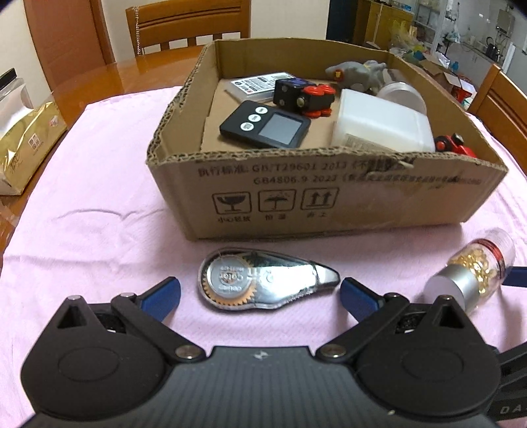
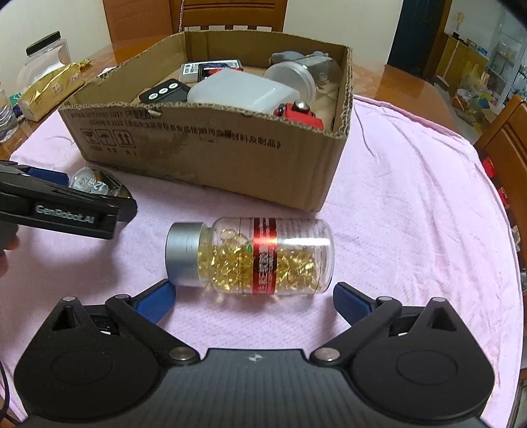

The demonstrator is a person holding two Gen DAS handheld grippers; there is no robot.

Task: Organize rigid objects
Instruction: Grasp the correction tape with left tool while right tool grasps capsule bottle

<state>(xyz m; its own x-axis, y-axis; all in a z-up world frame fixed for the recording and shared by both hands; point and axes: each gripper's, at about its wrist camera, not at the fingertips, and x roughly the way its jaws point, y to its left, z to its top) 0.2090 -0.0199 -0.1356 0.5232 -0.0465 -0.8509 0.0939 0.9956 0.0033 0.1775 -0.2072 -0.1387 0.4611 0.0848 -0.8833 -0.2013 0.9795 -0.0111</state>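
Observation:
A silver correction tape dispenser point(image 1: 263, 280) lies on the pink cloth just in front of my open left gripper point(image 1: 260, 293), between its blue fingertips. A clear bottle of golden capsules point(image 2: 253, 255) with a silver cap and red label lies on its side in front of my open right gripper point(image 2: 253, 301). The bottle also shows in the left wrist view point(image 1: 474, 271). A cardboard box point(image 1: 329, 200) behind them holds a black timer point(image 1: 266, 126), a white plastic container point(image 1: 378, 125), red and black toys point(image 1: 304, 95) and several other items. The left gripper's side point(image 2: 69, 210) shows in the right wrist view.
The pink cloth point(image 2: 411, 214) covers a wooden table. A gold packet point(image 1: 26, 141) lies at the left edge. A clear jar with a black lid point(image 2: 46, 52) stands far left. Wooden chairs point(image 1: 187, 23) surround the table.

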